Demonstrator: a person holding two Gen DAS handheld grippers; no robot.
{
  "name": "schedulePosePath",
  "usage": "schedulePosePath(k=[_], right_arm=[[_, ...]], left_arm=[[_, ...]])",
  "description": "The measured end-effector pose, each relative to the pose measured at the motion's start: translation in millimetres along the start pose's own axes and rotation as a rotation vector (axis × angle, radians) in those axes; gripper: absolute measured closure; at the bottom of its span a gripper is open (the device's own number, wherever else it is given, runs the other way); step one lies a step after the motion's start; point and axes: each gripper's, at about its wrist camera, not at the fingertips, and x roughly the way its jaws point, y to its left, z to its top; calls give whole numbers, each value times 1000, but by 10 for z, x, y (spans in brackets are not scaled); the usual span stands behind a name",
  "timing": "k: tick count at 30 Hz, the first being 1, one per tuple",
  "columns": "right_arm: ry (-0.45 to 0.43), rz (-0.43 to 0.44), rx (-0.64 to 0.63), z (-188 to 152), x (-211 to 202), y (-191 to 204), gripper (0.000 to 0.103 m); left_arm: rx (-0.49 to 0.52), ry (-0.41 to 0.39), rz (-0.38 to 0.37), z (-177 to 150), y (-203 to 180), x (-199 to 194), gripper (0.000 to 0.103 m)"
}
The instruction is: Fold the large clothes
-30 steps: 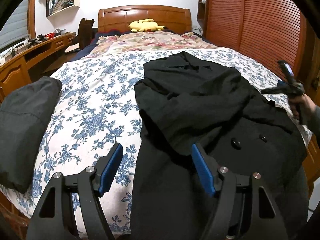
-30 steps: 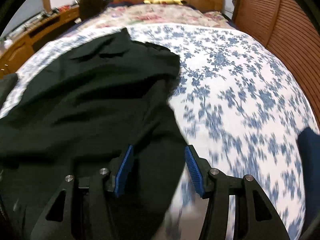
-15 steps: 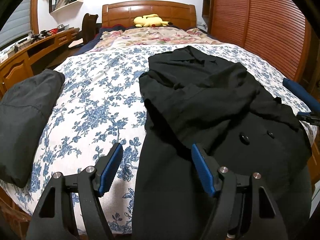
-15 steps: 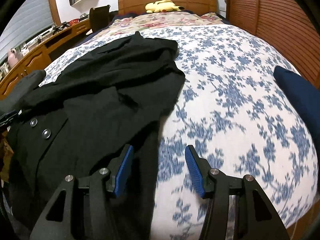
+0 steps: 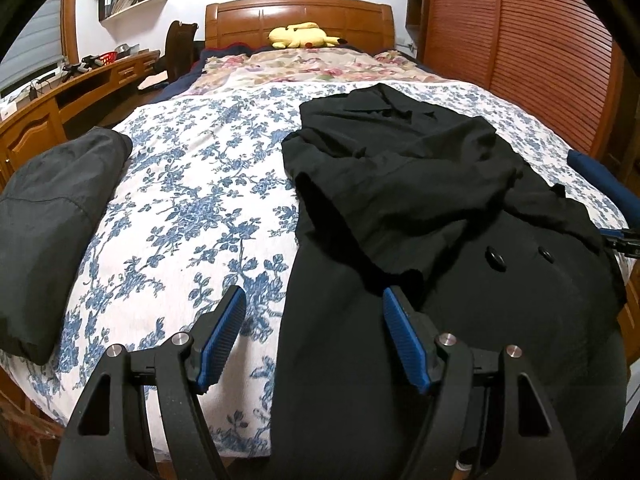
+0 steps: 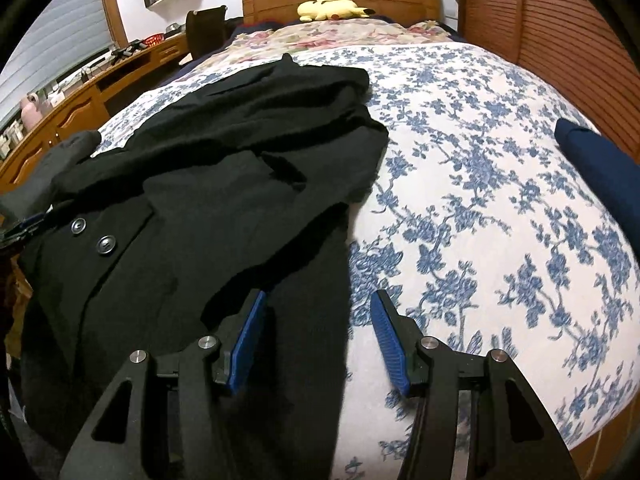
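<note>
Since a second ago the right tool (image 6: 318, 336) has swung from the coat's middle to its right edge, jaws opening a little and empty. Both tools stand apart, gripping nothing; the left tool (image 5: 314, 336) straddles the left hem edge of the black coat (image 5: 420, 184) spread on the bed (image 5: 192, 208). Sleeves look folded in, so I judge the next move is pinching both hem corners to fold upward.

Left gripper (image 5: 314, 334): tilted downward, jaws spread wide, blue pads (image 5: 222, 338) bare, nothing pressed between them. Right gripper (image 6: 318, 336): likewise tilted downward, jaws parted somewhat less and just been opening, gripping nothing; its tip shows at the left gripper's far right.
</note>
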Motion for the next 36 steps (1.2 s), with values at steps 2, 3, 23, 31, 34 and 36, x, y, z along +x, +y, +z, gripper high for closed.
schedulePosePath(k=[2,3,23,31,34,36], right_arm=[[-2,2,2,-25,-36,15,44],[-1,3,0,-33,-58,27,44],[37,-18,-71,-234,-237,227,43],[83,32,-99,-208,-186,327,43],[91,61,-108,-214,-190,354,52],[89,75,-101,-203,-206,337,69]], left_arm=[[1,-1,-9,-31,23,-37,32],[-2,0,-13,-43,35,-52,35],[-4,70,-54,-345,120,-193,50],[-31,84,-102,-385,110,-227,78],[-27,84,-101,-342,85,-266,89],[-25,68,-101,-299,67,-329,95]])
